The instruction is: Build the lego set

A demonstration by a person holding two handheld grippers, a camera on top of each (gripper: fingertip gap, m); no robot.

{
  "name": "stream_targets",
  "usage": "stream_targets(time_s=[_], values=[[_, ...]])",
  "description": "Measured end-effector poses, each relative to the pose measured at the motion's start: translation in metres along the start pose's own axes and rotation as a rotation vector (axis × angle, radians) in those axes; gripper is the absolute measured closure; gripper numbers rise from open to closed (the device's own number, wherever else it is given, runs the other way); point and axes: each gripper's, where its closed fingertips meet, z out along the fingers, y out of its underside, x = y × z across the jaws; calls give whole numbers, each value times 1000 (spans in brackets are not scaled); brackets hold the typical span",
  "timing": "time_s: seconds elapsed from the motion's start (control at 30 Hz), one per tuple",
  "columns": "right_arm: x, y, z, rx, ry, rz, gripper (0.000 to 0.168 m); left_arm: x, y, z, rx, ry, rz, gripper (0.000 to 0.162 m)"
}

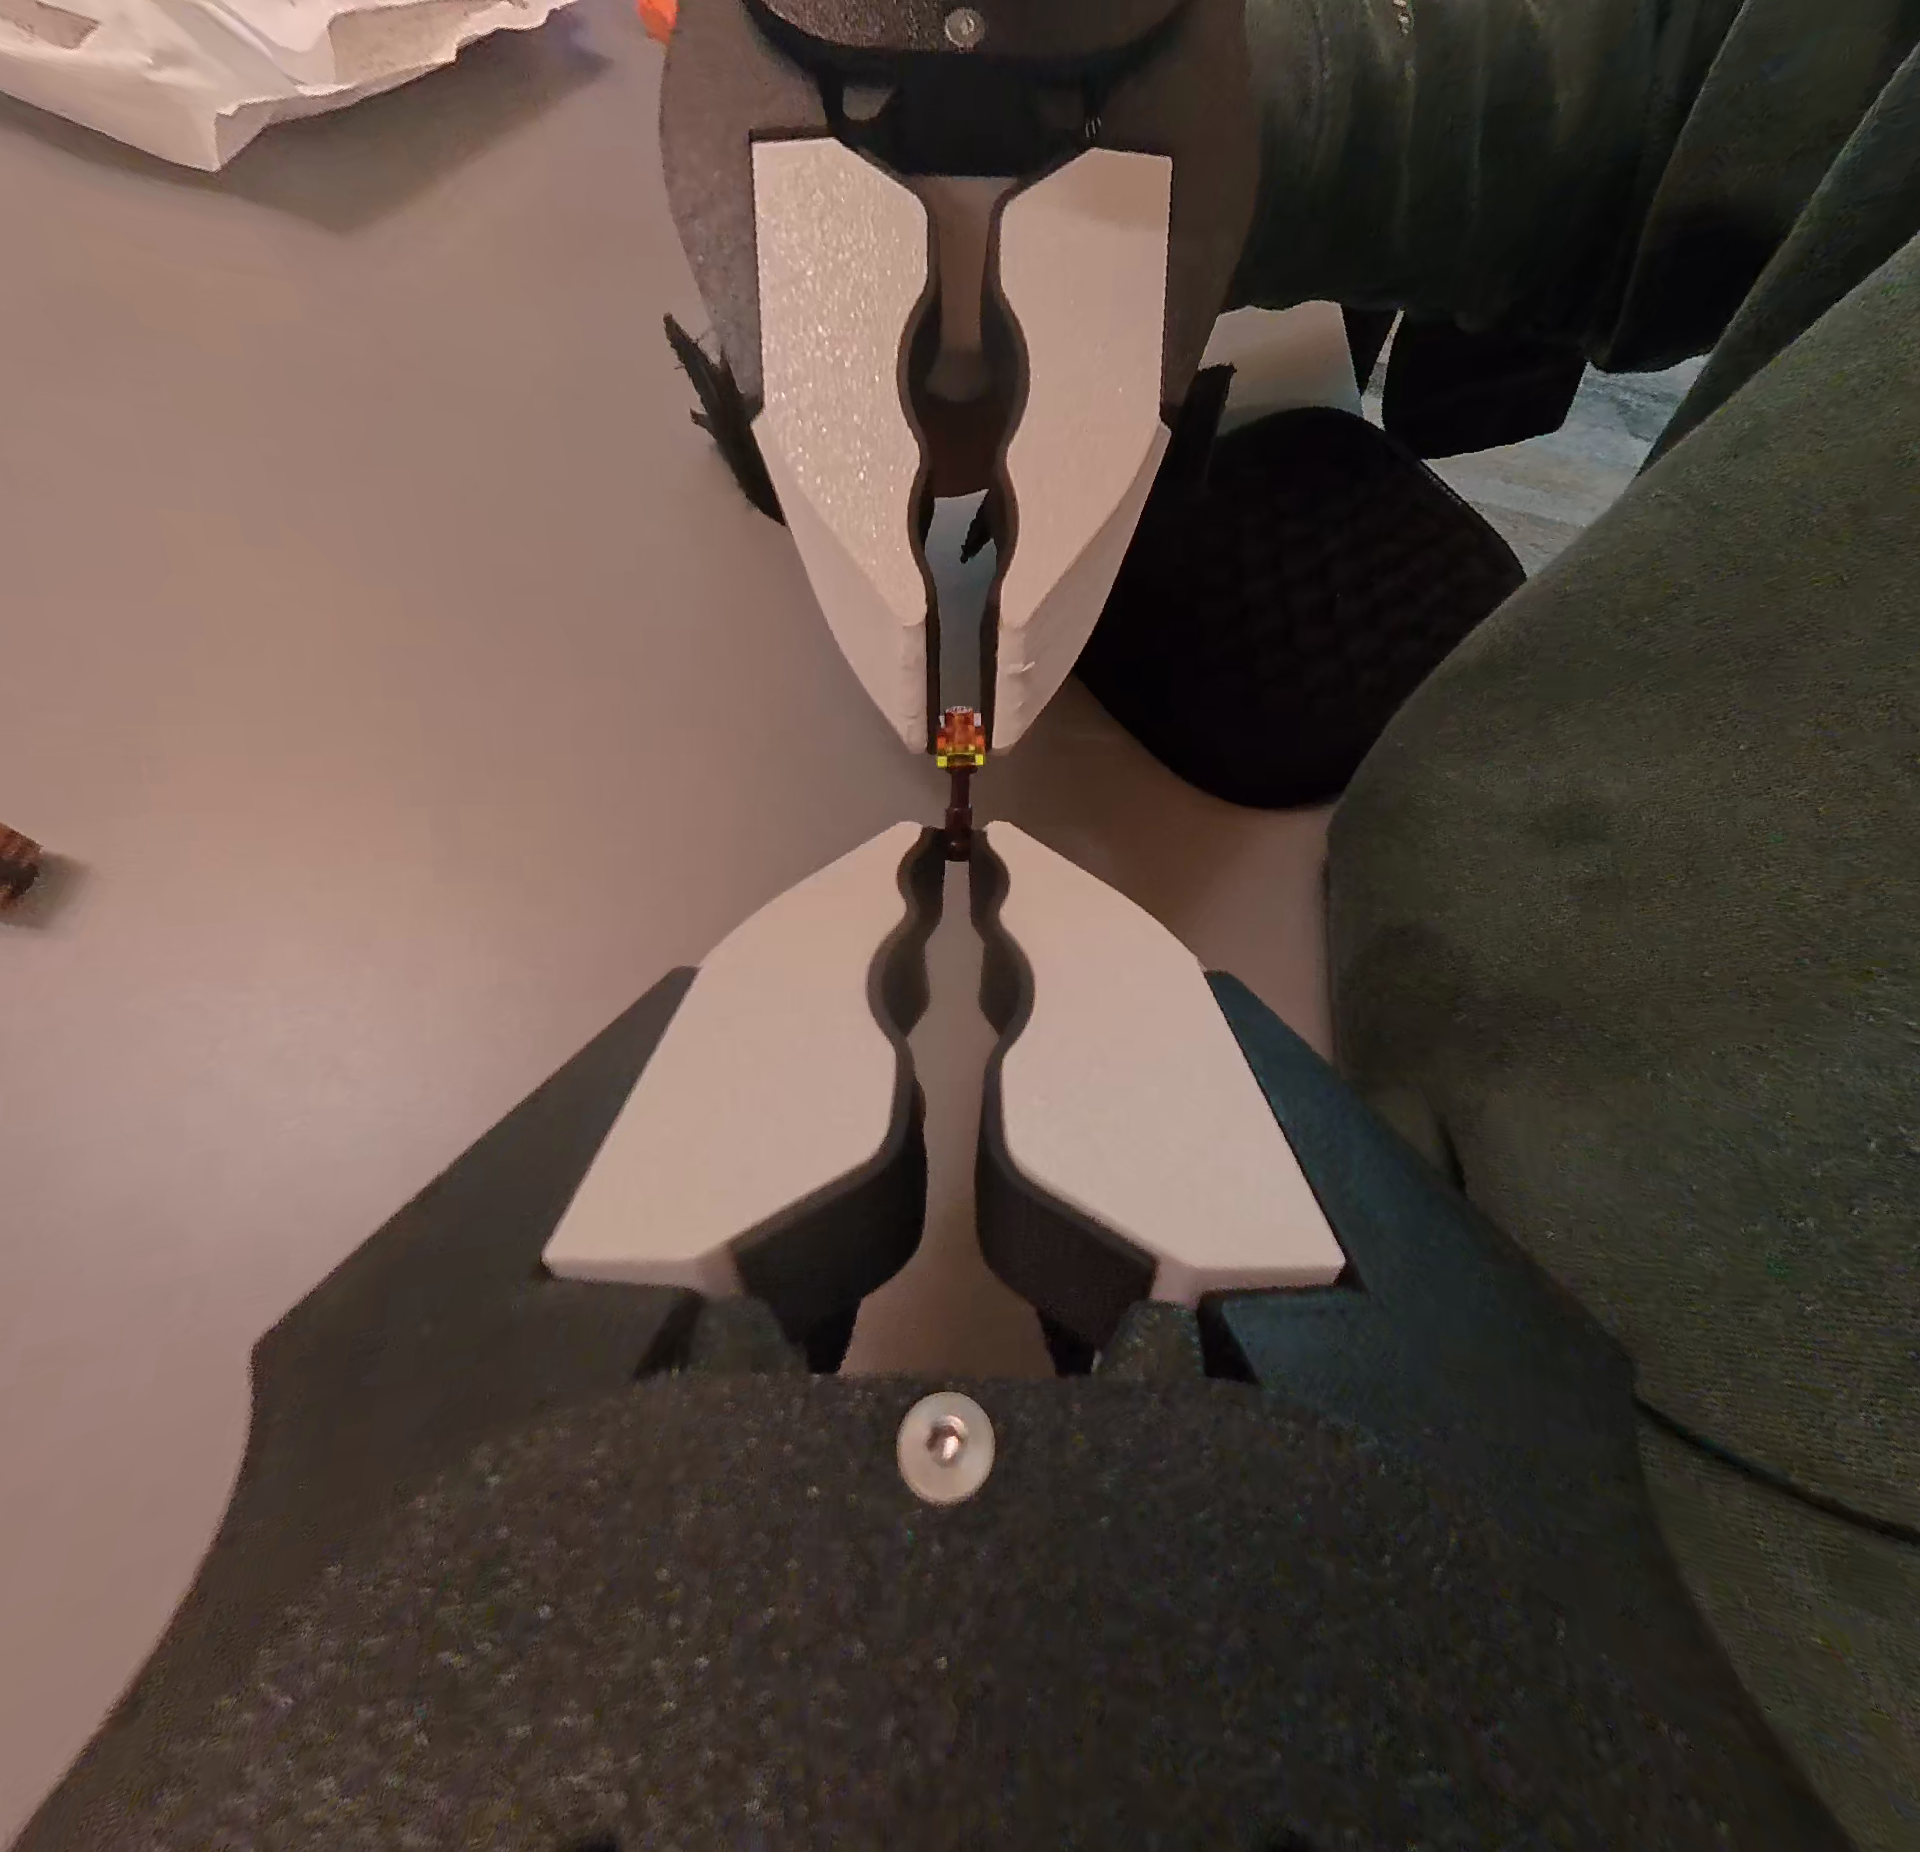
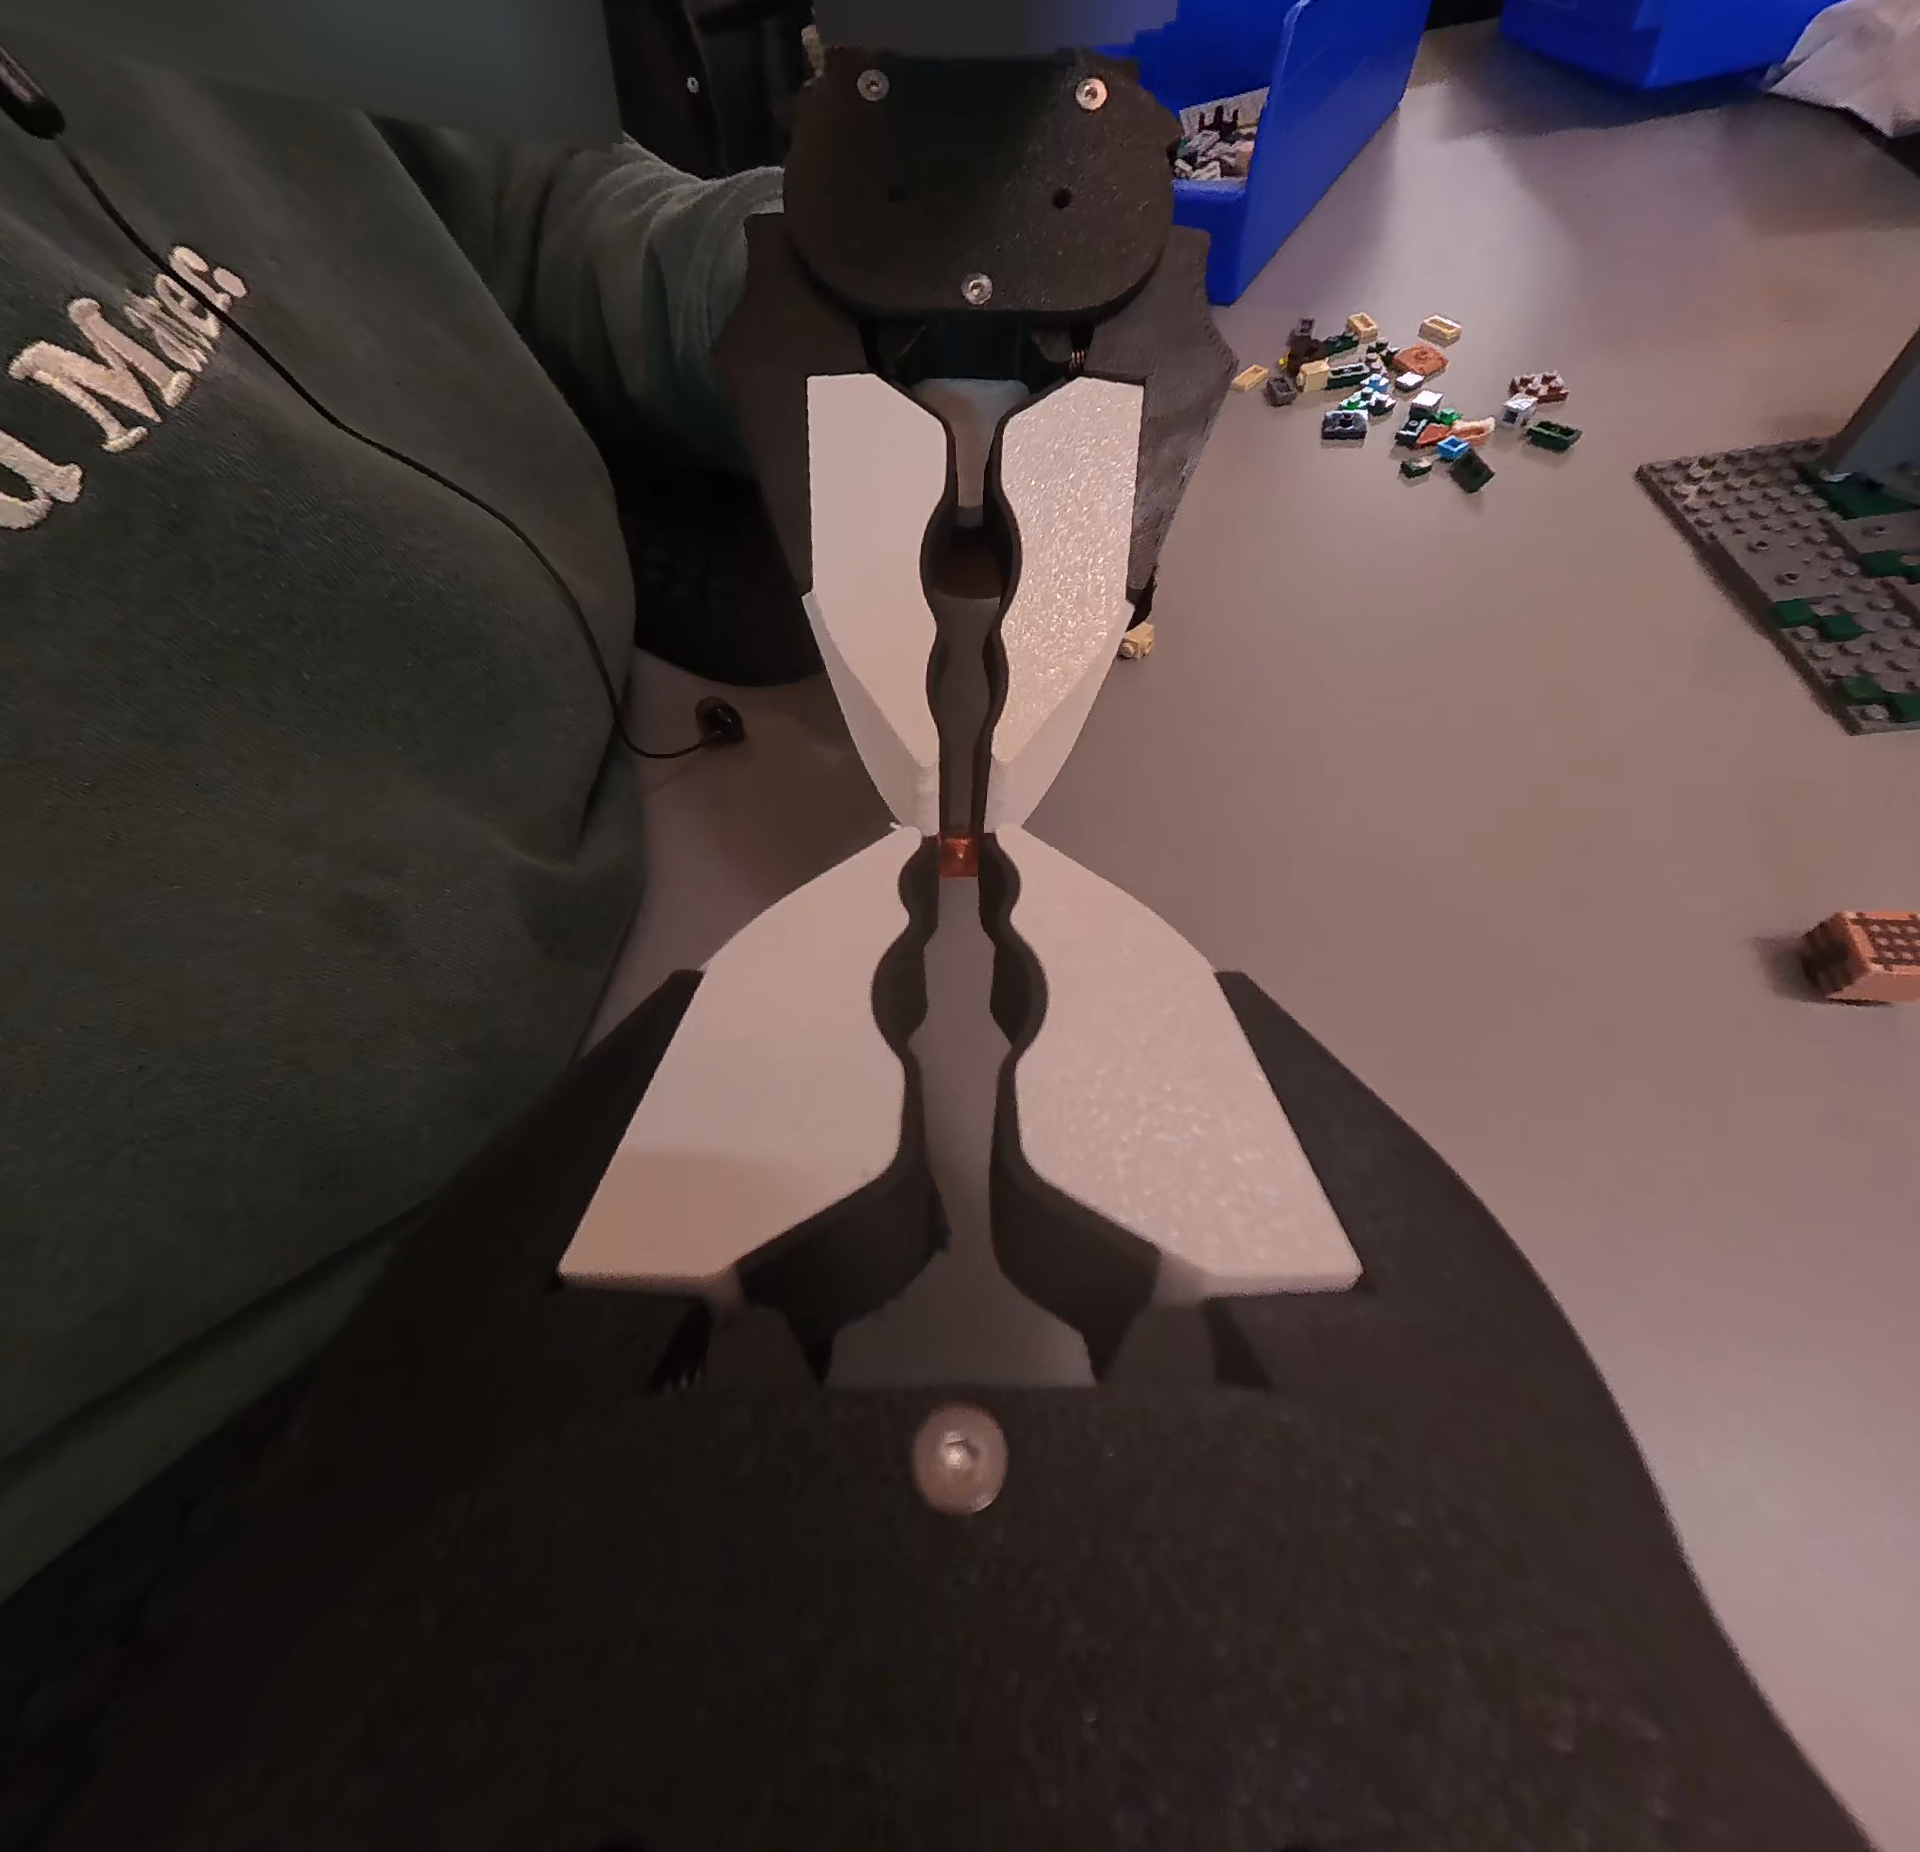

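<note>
We see a tiny translucent orange piece (image 1: 960,734) with a yellow-green base, and just below it a thin dark rod piece (image 1: 956,817), both at the centre of the left wrist frame. Loose mixed-colour bricks (image 2: 1397,400) lie scattered at upper right, a grey studded baseplate (image 2: 1787,566) at the right edge, a brown block (image 2: 1865,955) below it.

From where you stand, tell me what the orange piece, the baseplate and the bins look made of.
Orange piece: translucent glossy plastic; light glows through it, pinched in the right tool.
Baseplate: matte grey hard plastic, moulded studs.
Bins: smooth blue plastic, probably rigid; flat, slightly shiny walls.
</note>
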Motion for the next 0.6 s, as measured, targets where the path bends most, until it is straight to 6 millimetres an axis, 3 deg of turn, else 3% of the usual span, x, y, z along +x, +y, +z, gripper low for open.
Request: stream_targets(time_s=[0.6], values=[[2, -8, -5, 130, 32, 55, 161, -2, -10, -3, 81, -14, -21, 157]])
